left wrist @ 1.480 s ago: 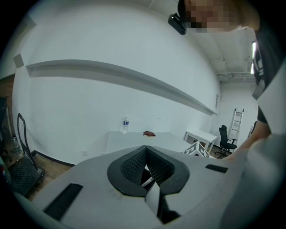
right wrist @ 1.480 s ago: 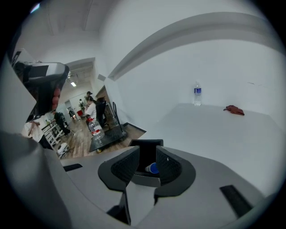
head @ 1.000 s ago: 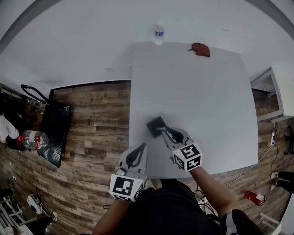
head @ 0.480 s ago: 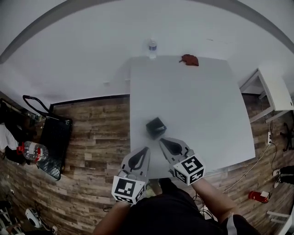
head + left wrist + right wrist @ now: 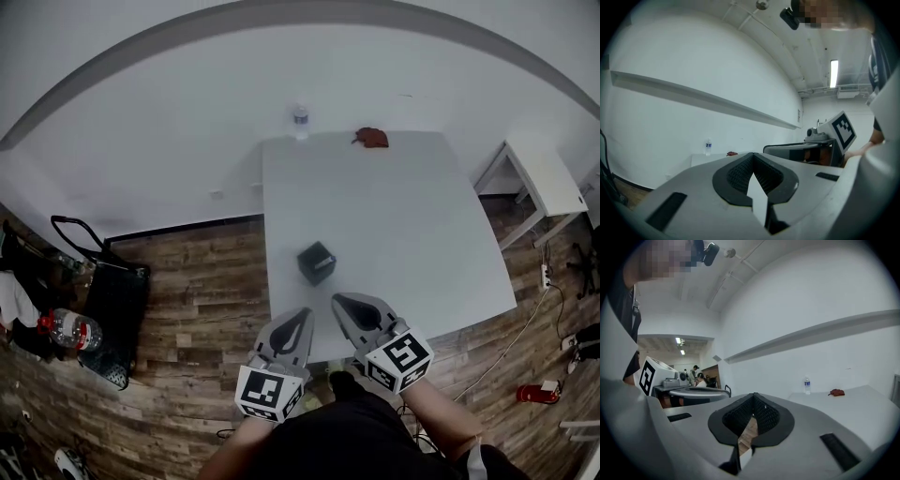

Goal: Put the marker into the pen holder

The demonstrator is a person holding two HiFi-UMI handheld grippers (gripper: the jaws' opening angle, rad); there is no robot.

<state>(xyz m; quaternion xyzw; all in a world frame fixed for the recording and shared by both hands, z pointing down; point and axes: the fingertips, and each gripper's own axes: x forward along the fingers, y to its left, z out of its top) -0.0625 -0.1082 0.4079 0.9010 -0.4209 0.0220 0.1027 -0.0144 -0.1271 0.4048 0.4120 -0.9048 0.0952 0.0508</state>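
Jaws of left gripper and right gripper were together, empty, near the holder; no marker showed, presumably light, slick, best gripped mid-barrel

Two grey plastic grippers, left gripper and right gripper, black ribbed pads, white cubes bearing black square markers, person's black top.

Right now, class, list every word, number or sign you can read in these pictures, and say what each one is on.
No text here can be read.
Water bottle: it has a label, but the label is too small to read.
Left cube and right cube: black-and-white square patterns only, no letters or numbers.
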